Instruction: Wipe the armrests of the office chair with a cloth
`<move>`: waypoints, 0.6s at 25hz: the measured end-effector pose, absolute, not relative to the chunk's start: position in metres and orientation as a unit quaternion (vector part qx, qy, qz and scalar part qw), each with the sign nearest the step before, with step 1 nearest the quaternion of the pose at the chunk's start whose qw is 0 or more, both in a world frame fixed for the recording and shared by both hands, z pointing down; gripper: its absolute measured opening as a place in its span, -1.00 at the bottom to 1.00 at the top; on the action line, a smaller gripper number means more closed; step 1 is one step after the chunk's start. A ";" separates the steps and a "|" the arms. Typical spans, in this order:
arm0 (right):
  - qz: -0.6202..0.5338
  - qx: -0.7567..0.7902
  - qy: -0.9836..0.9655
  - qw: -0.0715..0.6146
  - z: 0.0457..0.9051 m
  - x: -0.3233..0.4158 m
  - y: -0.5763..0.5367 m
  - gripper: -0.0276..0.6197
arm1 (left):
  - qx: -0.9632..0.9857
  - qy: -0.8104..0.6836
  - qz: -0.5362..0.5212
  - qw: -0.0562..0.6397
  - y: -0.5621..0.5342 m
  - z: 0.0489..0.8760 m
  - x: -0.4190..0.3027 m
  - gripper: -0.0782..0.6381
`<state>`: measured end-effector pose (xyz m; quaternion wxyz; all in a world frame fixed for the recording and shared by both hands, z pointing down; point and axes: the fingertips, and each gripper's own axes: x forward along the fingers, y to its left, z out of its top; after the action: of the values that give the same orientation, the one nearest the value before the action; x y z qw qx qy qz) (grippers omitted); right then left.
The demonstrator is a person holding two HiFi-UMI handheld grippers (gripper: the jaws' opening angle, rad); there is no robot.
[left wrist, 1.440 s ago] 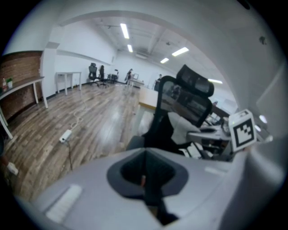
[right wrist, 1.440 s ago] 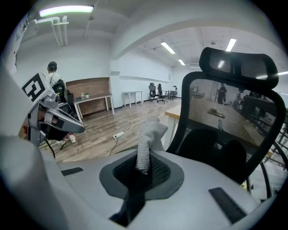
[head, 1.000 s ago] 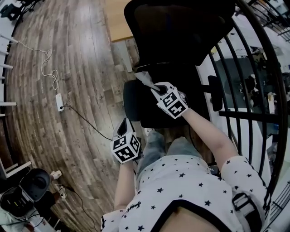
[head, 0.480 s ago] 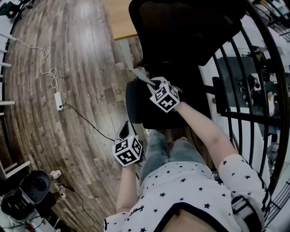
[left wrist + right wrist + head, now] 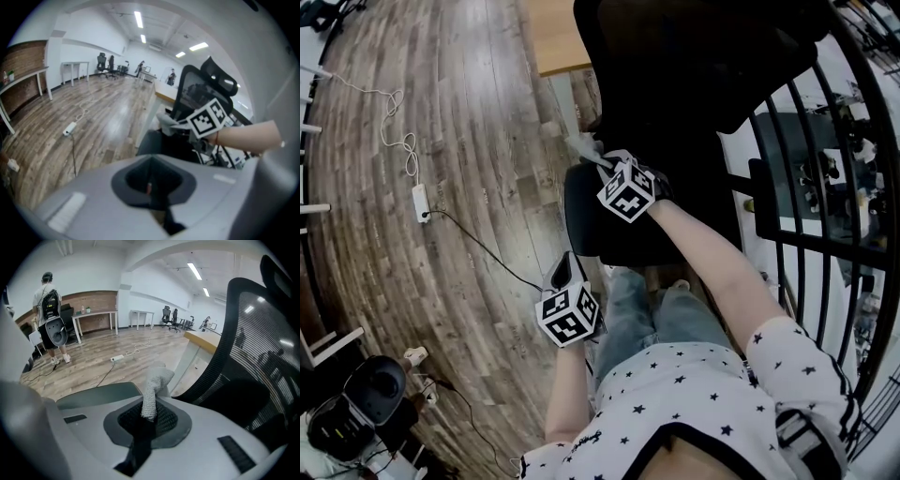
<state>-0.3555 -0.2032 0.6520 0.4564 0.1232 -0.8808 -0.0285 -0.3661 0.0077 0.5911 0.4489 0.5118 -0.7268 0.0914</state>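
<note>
The black office chair (image 5: 675, 66) stands in front of me, its left armrest (image 5: 578, 225) a dark pad beside the seat. My right gripper (image 5: 606, 165) is shut on a grey cloth (image 5: 584, 149), which it holds over the far end of that armrest. In the right gripper view the cloth (image 5: 154, 383) sticks up from the right gripper (image 5: 149, 416), with the mesh backrest (image 5: 262, 348) to the right. My left gripper (image 5: 562, 274) hangs lower left, beside the armrest's near end. In its own view the left gripper (image 5: 150, 187) is shut on nothing, facing the armrest (image 5: 151, 143) and cloth (image 5: 166, 121).
A white power strip (image 5: 423, 202) with cables lies on the wooden floor at left. A wooden desk (image 5: 555, 37) stands behind the chair. Black railing bars (image 5: 825, 197) run along the right. Dark equipment (image 5: 356, 403) sits bottom left. A person (image 5: 49, 319) stands far off.
My right gripper has carried the cloth left and farther away, from over the seat to the far end of the left armrest. The left gripper has barely moved.
</note>
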 end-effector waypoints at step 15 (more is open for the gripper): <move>-0.002 0.103 -0.872 0.478 0.682 -0.367 -0.181 -0.82 | 0.505 -0.723 0.096 0.461 0.014 0.603 -0.363 -0.76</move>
<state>-0.3665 -0.1809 0.6816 0.4784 0.1028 -0.8721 -0.0021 -0.3631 0.0139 0.6031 0.4614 0.5054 -0.7227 0.0963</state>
